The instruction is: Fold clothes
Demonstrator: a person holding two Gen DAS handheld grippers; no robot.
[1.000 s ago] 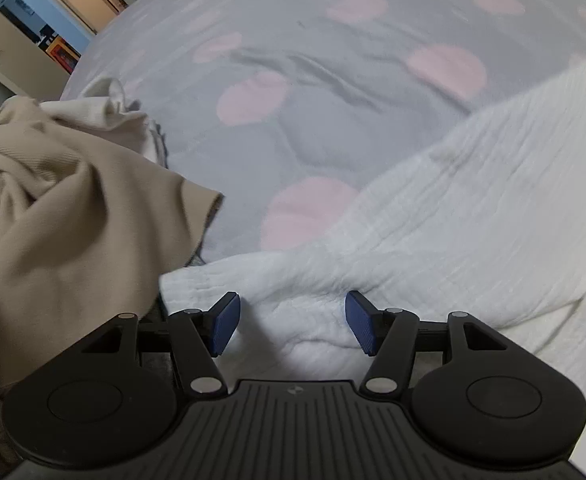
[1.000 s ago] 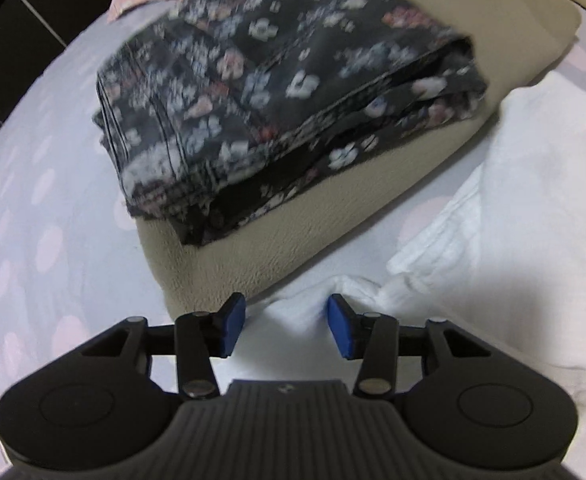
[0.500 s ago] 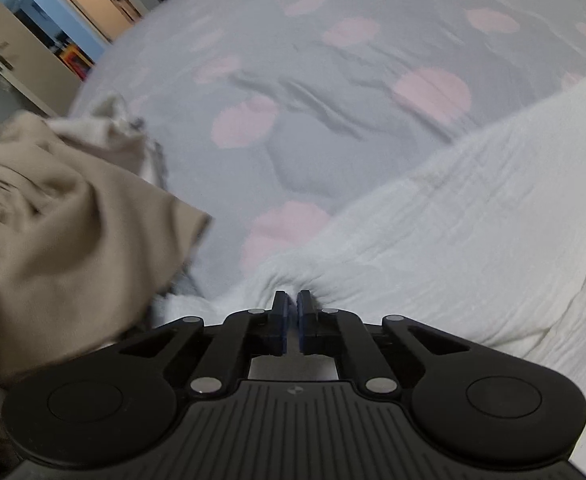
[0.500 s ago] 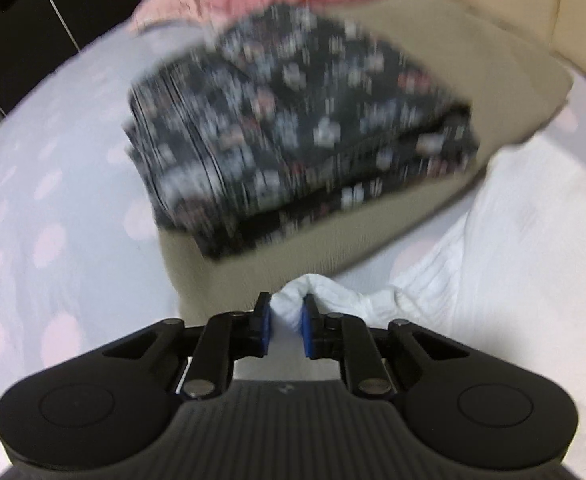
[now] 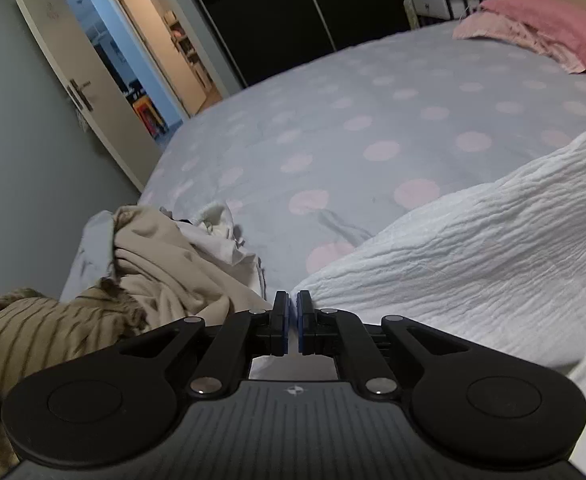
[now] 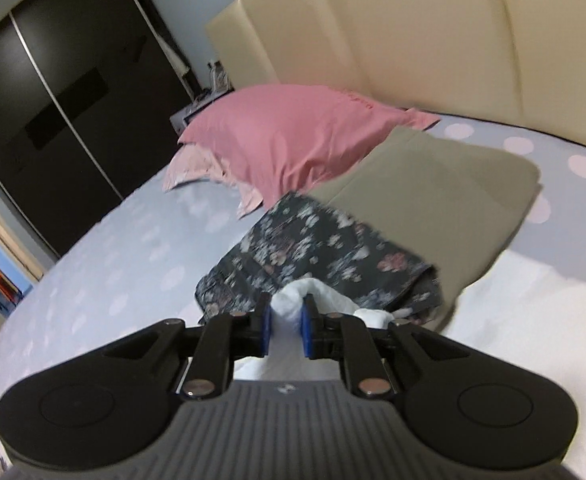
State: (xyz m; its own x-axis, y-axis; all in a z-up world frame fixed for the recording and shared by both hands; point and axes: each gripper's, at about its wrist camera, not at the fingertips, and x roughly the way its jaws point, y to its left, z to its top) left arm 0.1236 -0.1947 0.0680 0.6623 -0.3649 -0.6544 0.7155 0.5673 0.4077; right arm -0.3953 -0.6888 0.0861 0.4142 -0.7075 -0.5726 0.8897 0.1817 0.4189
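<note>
A white crinkled garment [image 5: 473, 240] drapes from my left gripper [image 5: 292, 312], which is shut on a thin edge of it, lifted above the bed. In the right wrist view my right gripper [image 6: 286, 316] is shut on a thick bunch of the same white garment [image 6: 533, 320], which spreads away to the right. Both blue-padded jaws stand close together with cloth pinched between them.
The bed [image 5: 353, 128] has a grey sheet with pink dots. A heap of beige and striped clothes [image 5: 153, 272] lies at left. A folded floral garment [image 6: 313, 256] rests on a folded olive one [image 6: 453, 200] near a pink pillow [image 6: 293, 136] and the headboard [image 6: 413, 32]. An open door [image 5: 73, 80] is at far left.
Both grippers closed on the white garment's edge, then rose with it. The views tilted up, so the room, door, pillow and headboard now show.
</note>
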